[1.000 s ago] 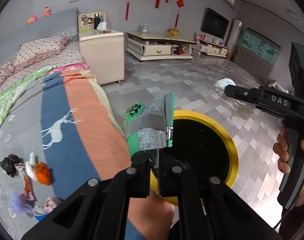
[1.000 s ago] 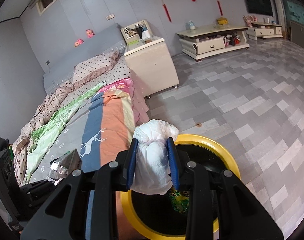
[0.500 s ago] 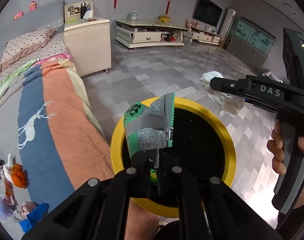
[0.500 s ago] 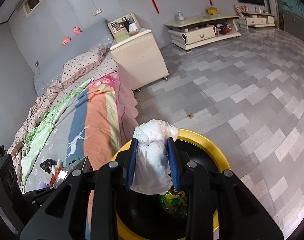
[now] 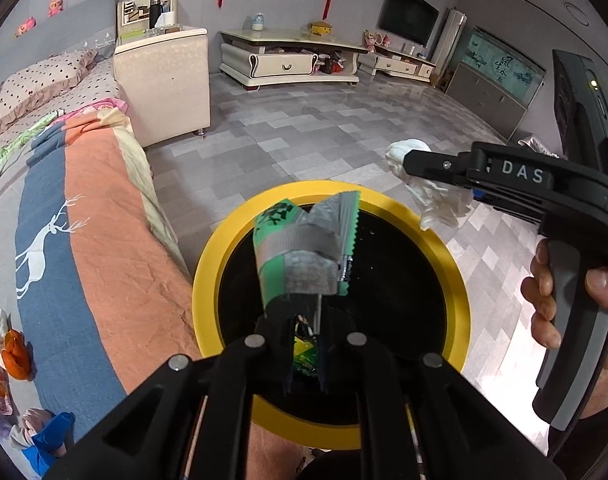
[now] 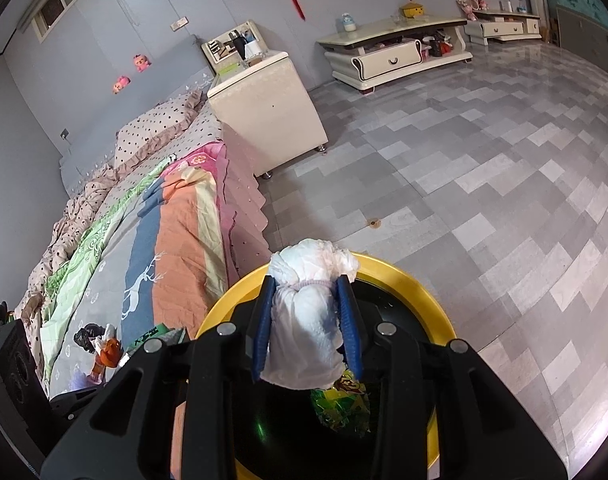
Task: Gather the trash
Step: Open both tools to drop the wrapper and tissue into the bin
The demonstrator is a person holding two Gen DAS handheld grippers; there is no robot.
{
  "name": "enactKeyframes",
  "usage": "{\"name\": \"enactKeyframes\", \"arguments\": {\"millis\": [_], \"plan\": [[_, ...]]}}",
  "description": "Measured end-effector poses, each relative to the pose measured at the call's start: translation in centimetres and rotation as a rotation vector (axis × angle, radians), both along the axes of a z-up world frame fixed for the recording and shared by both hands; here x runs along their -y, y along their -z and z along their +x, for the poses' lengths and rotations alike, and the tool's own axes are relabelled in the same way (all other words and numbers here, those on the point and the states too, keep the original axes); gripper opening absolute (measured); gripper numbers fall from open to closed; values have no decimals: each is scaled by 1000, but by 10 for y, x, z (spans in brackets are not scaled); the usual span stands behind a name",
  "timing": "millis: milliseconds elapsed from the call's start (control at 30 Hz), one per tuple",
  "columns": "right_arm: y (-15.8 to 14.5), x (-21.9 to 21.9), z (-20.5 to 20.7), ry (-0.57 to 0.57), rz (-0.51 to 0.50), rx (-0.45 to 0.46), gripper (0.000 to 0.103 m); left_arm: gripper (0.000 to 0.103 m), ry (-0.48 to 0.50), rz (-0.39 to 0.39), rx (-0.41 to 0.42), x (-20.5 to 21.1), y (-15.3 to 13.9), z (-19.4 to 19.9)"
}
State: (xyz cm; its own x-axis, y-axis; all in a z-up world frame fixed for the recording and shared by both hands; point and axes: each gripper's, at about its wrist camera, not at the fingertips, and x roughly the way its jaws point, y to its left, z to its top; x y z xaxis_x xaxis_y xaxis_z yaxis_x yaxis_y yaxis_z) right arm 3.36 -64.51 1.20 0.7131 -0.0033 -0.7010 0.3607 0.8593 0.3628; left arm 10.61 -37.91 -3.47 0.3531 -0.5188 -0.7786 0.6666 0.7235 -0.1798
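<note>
Two handheld grippers hang over a yellow-rimmed trash bin (image 5: 207, 280) standing on the grey tiled floor (image 5: 304, 136) just beside the bed (image 5: 103, 240), each carrying a piece of rubbish. The left gripper (image 5: 304, 320) is pinched on the lower edge of a green-and-silver snack wrapper (image 5: 304, 248), a crumpled foil packet with a serrated edge that stands up above the bin's dark mouth. The right gripper (image 6: 308, 320), its blue-padded fingers (image 6: 263, 320) pressed against either side, grips a wad of white tissue (image 6: 308, 320), soft and bunched, bulging above the jaws and hanging loose below them. In the left wrist view that wad (image 5: 432, 188) sits near the bin's far right rim rather than over its centre, so a release there looks likely to drop it on the rim or onto the floor. The light foil could also cling to a pad or flutter sideways onto the bedspread if let go while tilted. With both tools crowded over one opening, they may knock together. A shiny green and yellow packet (image 6: 340, 404) already lies at the bottom of the bin. More clutter (image 5: 11, 352), including something orange, lies on the near left part of the bed, apparently not yet gathered.
</note>
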Motion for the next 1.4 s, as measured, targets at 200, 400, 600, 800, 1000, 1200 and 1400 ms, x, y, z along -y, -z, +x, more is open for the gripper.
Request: {"name": "enactKeyframes", "arguments": {"millis": [200,400,600,800,1000,1200,1400], "plan": [[-4,4,-5,30,2,22,52,32,0,-14,11,-4,-4,-2],[-10,8,-12,67,-10,22,53,48,-22,-21,10,-13,-6,-3],[-13,7,-23,82,-1,28,57,59,-51,-36,-1,-26,-8,1],[-17,5,-26,89,-5,29,58,66,-70,-50,3,-36,-14,-1],[-24,-3,-30,79,-23,32,58,68,-88,-59,13,-55,-18,-2],[-28,-24,-30,46,-27,32,59,68,-129,-67,21,-84,-23,0],[-35,-57,-20,-18,-38,38,59,70,-182,-76,37,-119,-31,3]]}}
